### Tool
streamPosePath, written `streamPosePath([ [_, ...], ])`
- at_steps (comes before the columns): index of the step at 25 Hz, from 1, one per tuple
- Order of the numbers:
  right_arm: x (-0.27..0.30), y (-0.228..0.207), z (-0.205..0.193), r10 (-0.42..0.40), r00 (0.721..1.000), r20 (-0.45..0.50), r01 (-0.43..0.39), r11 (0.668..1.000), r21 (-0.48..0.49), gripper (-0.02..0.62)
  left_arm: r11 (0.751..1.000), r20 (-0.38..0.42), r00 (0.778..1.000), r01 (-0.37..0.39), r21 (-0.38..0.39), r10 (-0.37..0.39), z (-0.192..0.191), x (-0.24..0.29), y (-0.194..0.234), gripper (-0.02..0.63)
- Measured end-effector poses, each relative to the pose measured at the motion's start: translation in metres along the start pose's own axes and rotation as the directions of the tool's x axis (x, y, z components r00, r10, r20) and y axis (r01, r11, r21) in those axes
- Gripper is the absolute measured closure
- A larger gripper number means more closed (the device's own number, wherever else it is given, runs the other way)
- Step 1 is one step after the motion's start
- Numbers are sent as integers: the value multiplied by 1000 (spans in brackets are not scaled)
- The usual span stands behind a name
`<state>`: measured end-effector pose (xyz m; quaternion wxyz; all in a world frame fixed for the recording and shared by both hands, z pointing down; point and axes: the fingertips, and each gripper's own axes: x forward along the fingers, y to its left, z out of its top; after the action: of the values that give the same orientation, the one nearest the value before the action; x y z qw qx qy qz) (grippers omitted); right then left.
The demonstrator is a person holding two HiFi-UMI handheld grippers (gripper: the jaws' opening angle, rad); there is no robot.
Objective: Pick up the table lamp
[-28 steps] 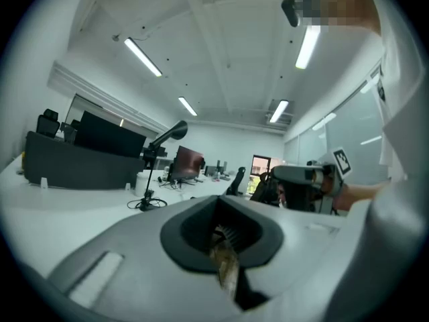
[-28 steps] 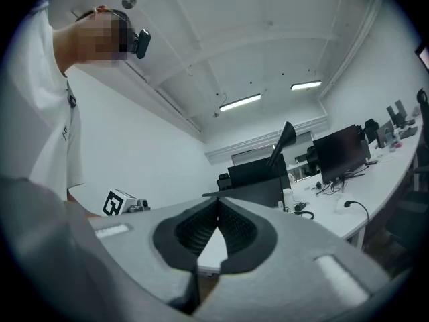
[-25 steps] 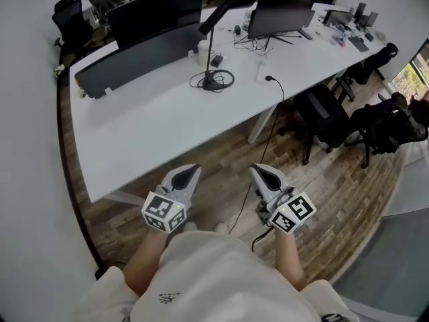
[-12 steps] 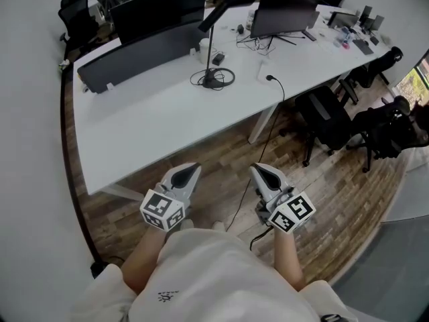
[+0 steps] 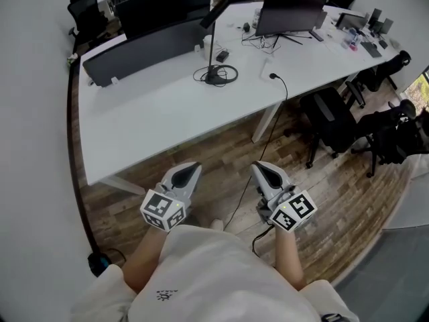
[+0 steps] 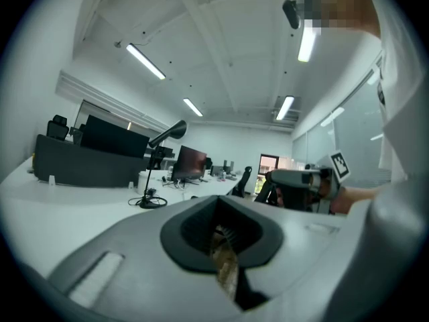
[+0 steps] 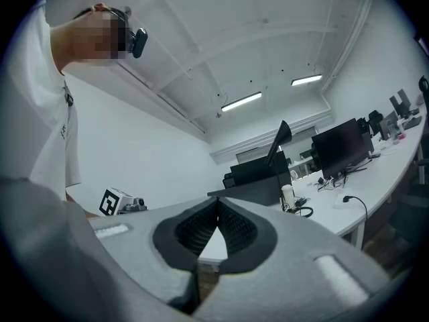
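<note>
The shade of the black table lamp [image 5: 214, 77] is cut off at the top edge; its thin stem stands on the table [image 5: 154, 119]. The left claw [image 5: 190, 173] and right claw [image 5: 263, 171] are closed, empty.

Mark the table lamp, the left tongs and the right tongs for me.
table lamp [image 5: 214, 80]: head view, on its round base.
left tongs [image 5: 194, 170]: head view, at the closed tips.
right tongs [image 5: 258, 169]: head view, at the closed tips.

Bare tabletop [image 5: 154, 123] opens toward the lamp [image 5: 214, 79]; monitors [image 5: 164, 7] crowd behind.
</note>
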<state>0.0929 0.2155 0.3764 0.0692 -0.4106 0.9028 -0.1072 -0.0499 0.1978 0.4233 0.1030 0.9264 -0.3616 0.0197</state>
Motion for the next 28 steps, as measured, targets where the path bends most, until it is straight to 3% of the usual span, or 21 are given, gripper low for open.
streamPosePath([
  [15,-1,-9,-3,17,1000,-22,-17,1000,-7,594,999,4,999,-45,-17,45,-8,8,9,612],
  [28,46,-61,13,-38,999,-5,37,999,-27,594,1000,20,1000,22,20,-22,18,78,62,612],
])
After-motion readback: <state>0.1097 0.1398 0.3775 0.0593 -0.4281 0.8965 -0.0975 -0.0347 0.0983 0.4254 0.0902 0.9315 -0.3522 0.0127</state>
